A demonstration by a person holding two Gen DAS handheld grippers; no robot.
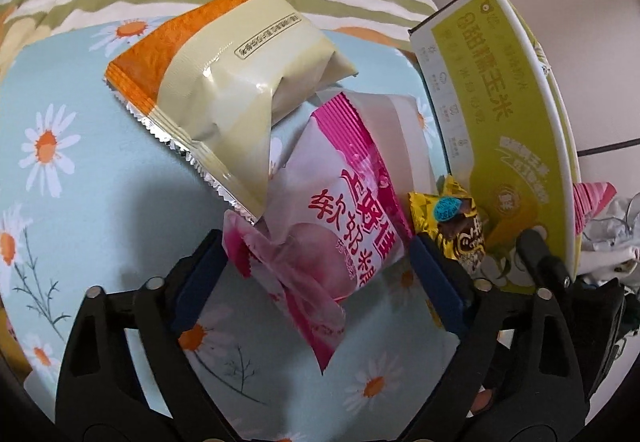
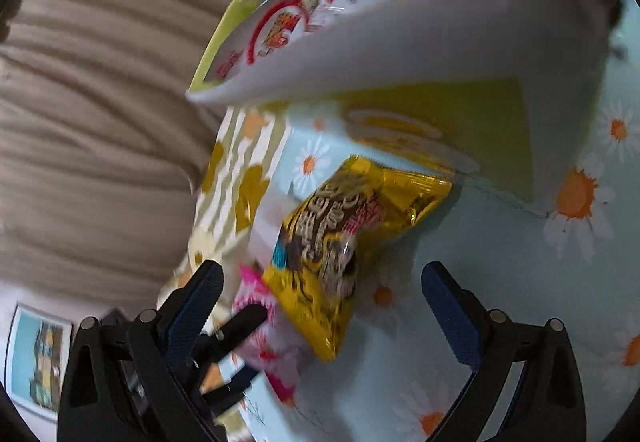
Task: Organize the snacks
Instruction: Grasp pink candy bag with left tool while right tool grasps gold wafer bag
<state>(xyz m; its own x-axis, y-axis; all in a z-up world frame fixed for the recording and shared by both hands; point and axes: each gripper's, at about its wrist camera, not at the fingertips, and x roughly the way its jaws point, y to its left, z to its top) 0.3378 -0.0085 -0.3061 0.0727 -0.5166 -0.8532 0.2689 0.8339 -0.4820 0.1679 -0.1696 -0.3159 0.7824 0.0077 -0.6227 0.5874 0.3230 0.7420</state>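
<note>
Bracketing the pink packet, left tongs stand wide, blue pads either side, contact uncertain. Packet lies on daisy-print bedding; the cream-and-orange packet overlaps its upper end. Gold packet sits just beside it, against the green box. Right tongs wide, holding nothing, with the gold packet between their pads; view blurred. More snacks piled inside the box.

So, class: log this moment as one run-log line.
left gripper: open, around pink packet | right gripper: open, around gold packet | box: beside
</note>
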